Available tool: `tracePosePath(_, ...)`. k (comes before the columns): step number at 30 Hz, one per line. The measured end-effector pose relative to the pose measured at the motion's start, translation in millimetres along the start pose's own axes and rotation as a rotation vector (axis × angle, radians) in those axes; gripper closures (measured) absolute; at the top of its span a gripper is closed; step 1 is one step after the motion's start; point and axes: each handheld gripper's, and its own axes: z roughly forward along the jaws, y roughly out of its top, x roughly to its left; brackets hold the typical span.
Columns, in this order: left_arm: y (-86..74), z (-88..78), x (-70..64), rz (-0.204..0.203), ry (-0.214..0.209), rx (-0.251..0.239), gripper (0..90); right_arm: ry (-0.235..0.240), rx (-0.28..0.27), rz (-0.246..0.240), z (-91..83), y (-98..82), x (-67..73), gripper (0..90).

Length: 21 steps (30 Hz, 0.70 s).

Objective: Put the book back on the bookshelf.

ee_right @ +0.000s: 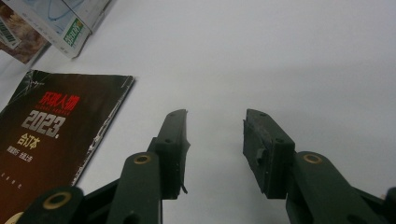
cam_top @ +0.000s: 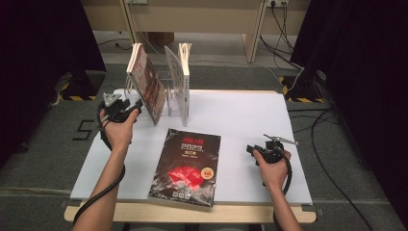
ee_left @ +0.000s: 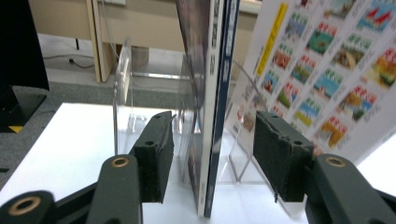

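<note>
A dark red book [cam_top: 146, 86] stands tilted in a clear acrylic rack [ee_left: 122, 93] at the table's back left. My left gripper [cam_top: 134, 108] is at its near edge. In the left gripper view the book's spine [ee_left: 208, 93] stands between the jaws of my left gripper [ee_left: 212, 135], with a gap on each side, so the gripper is open. A black magazine [cam_top: 187, 166] marked 2023 lies flat at the front middle. My right gripper [cam_top: 251, 150] rests to its right, open [ee_right: 215, 135] over bare white table, with the magazine [ee_right: 51, 130] off to the left.
A white book with a grid of small pictures [ee_left: 327, 70] leans in the rack just right of the dark one, and another pale book [cam_top: 185, 82] stands beside it. The white table top [cam_top: 240, 115] lies on a wooden desk. Cables run over the floor at the right.
</note>
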Motion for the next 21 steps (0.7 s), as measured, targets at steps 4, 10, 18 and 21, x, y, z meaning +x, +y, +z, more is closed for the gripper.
tracePosePath(4,-7.6,-2.4,0.7,0.005,-0.022,0.046,46.4,0.004,0.012,-0.002,0.5,0.5,1.6,59.9)
tracePosePath(10,-19.5,-5.0,4.5,0.010,-0.044,0.110,47.0,0.003,0.033,-0.005,2.8,2.3,6.1,60.4)
tracePosePath(18,-42.0,-4.9,0.8,0.033,-0.141,0.261,53.7,-0.005,0.074,-0.034,9.0,7.6,18.2,65.3)
tracePosePath(21,-54.1,-4.0,0.9,0.036,-0.186,0.301,57.9,-0.011,0.082,-0.040,12.0,10.7,25.1,66.4)
